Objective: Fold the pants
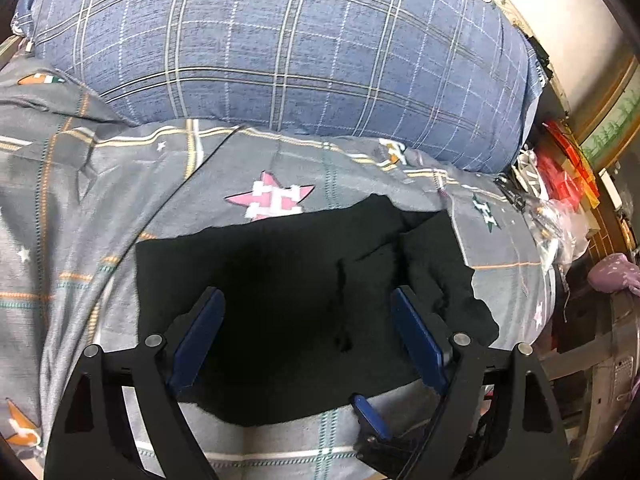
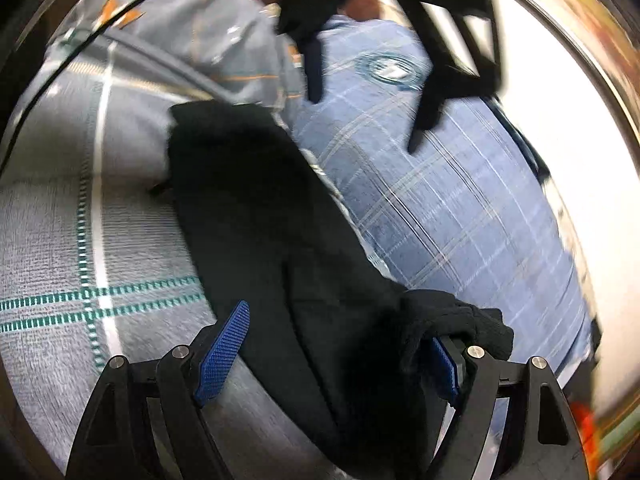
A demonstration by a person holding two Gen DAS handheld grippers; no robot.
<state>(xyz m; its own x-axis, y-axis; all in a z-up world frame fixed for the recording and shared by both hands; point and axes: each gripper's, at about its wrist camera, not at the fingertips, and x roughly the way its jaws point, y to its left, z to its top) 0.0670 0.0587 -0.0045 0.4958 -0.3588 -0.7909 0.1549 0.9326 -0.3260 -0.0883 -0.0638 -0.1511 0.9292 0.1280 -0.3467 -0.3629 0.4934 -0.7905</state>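
The black pants (image 1: 304, 300) lie folded in a flat wad on the grey patterned bed sheet (image 1: 100, 208). My left gripper (image 1: 308, 300) is open just above them, blue pads spread over the cloth. In the right wrist view the pants (image 2: 272, 216) run as a long dark strip between the sheet (image 2: 60, 248) and the pillow. My right gripper (image 2: 340, 328) is open; a bunched edge of the pants drapes over its right finger (image 2: 444, 364). The left gripper (image 2: 372, 88) shows blurred at the top of that view, open.
A big blue plaid pillow (image 1: 280, 52) lies just behind the pants, also in the right wrist view (image 2: 460, 200). Clutter, red packaging (image 1: 564, 176) and plastic bags sit off the bed's right edge. A pink star (image 1: 272, 200) marks the sheet beside the pants.
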